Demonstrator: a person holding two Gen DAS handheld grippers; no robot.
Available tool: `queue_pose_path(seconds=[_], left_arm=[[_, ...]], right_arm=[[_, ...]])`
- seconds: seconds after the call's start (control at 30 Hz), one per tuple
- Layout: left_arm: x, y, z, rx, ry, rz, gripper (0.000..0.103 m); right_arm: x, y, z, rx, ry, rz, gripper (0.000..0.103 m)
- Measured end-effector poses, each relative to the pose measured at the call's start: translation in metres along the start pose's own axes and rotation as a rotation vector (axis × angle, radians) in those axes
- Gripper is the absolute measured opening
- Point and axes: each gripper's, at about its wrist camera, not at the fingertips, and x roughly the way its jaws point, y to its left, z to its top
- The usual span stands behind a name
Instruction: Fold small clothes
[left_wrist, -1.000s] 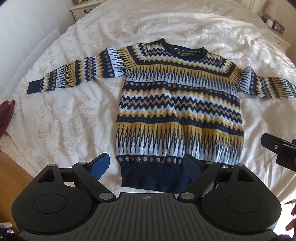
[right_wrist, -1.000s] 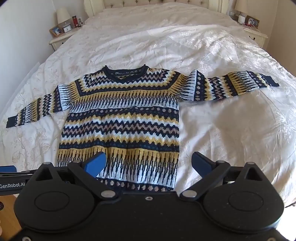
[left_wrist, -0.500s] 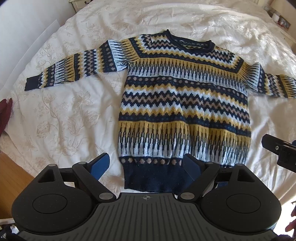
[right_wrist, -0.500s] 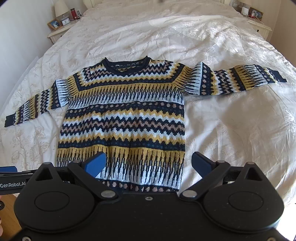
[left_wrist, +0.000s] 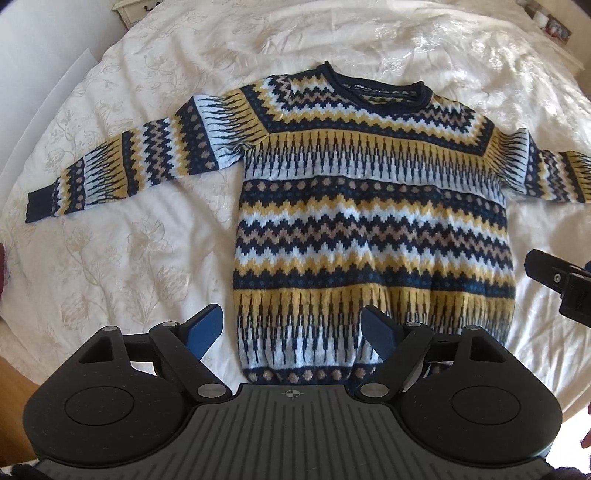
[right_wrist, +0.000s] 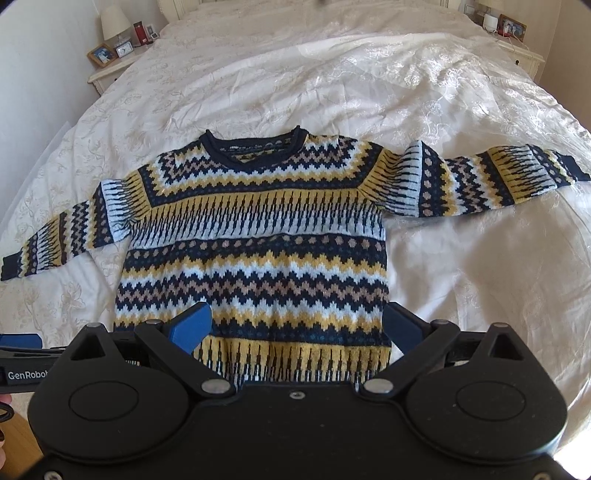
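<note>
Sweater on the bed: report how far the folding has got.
Done: the sweater lies spread flat on the white bedspread, front up, both sleeves stretched out sideways. In hand: the left gripper and right gripper hang open above its lower edge, one near each bottom corner, gripping nothing. Left: every fold; neither sleeve is turned in and the body is not doubled over.

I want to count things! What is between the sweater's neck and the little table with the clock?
Only bare bedspread lies between the sweater collar and the nightstand, seen in the right wrist view.
</note>
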Motion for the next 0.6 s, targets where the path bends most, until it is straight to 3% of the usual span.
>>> queue_pose_path(seconds=[0.17, 0.4, 0.6], left_arm=[[0.019, 0.006, 0.027, 0.026, -0.002, -0.040, 0.080], [0.033, 0.014, 0.060, 0.046, -0.069, -0.074, 0.079], [0.031, 0.011, 0.079, 0.027, -0.141, -0.107, 0.079]], right_arm=[[0.010, 0.007, 0.014, 0.007, -0.073, -0.056, 0.099], [0.028, 0.009, 0.031, -0.014, -0.066, -0.132, 0.098], [0.037, -0.023, 0.050, 0.042, -0.048, -0.156, 0.098]])
